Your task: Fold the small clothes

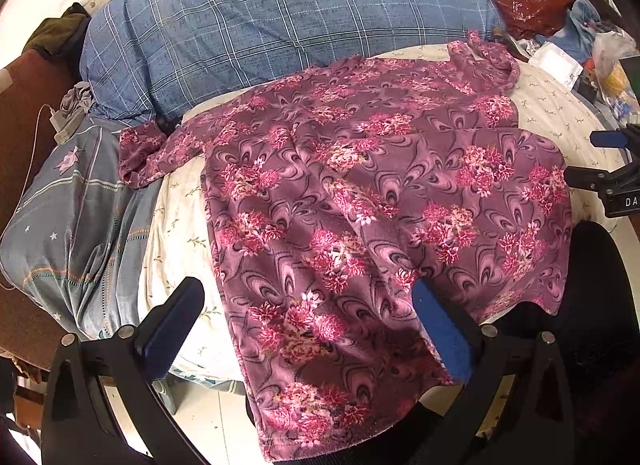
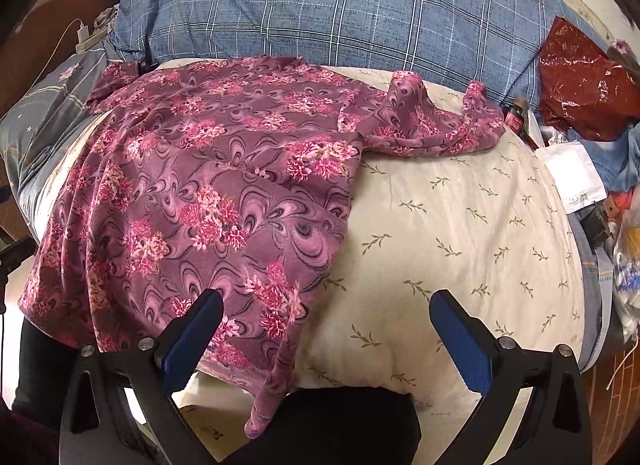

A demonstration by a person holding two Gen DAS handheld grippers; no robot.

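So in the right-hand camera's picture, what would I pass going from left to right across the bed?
White charger → purple floral garment → cream leaf-print sheet → white paper packet, with the red plastic bag above it.

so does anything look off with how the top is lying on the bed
Yes. The floral top is not flat: its right sleeve lies bunched and twisted near the blue checked pillow, and the near hem droops over the edge of the cream sheet. Both grippers are open, holding nothing.
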